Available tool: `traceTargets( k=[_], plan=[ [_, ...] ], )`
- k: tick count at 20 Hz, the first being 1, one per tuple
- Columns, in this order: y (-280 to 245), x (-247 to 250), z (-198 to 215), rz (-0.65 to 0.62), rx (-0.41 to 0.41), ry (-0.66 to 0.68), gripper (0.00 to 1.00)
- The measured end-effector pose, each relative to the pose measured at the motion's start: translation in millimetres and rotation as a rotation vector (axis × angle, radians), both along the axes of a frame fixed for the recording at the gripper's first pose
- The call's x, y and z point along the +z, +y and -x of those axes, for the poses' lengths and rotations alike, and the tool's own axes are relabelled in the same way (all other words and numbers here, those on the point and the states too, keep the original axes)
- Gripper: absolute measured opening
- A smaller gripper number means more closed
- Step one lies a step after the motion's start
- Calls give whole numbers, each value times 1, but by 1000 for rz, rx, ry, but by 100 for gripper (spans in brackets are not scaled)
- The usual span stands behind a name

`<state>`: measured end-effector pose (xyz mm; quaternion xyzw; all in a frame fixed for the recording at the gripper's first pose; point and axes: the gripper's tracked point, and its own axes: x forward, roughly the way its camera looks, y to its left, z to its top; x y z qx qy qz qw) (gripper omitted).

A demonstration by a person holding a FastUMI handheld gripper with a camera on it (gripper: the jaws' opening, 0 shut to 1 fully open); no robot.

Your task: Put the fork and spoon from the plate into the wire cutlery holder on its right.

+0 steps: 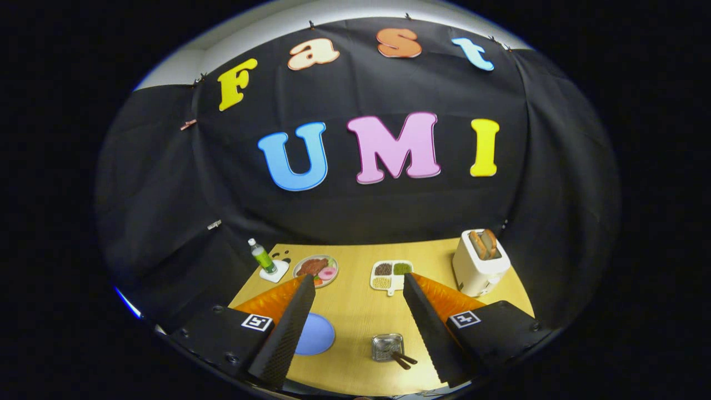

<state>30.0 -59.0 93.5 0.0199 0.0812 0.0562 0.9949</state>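
Table (361,311): a light wooden top. It holds everything here. Every place below is told from the wire cutlery holder.
Gripper (358,289): high above the table. Its two black fingers are wide apart, with nothing between them. One finger (286,333) is on the left of the holder and the other finger (430,333) is on its right. The holder sits low down in the gap between them.
Toaster (479,264): white, far behind the holder and off to its right. Two brown slices of toast (483,243) stick up out of the top.
Blue plate (315,334): round and flat, just left of the holder. The left finger hides part of it. The part I can see is bare.
Food plate (316,270): behind the holder, to the left. It has brown and pink food on it.
White tray (391,275): straight behind the holder. It has small boxes of brown, green and yellow bits.
Wire cutlery holder (387,346): a small silver basket near the front of the table.
Two brown handles (403,360): they poke out of the holder toward its right. I cannot tell which is the fork and which is the spoon.
Green bottle (261,256): stands on a white mat (274,271), far behind and left of the holder.
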Motion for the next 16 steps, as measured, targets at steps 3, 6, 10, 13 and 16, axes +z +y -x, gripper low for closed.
traceTargets(
  k=[3,6,10,13,16],
  plan=[
    [-11,29,16,39,-30,-125,99],
    [-18,46,28,64,-45,-254,99],
    [-32,32,34,34,-81,-302,99],
    [-48,12,32,38,-89,-274,99],
    [-64,-6,31,17,-97,-228,99]
  ],
)
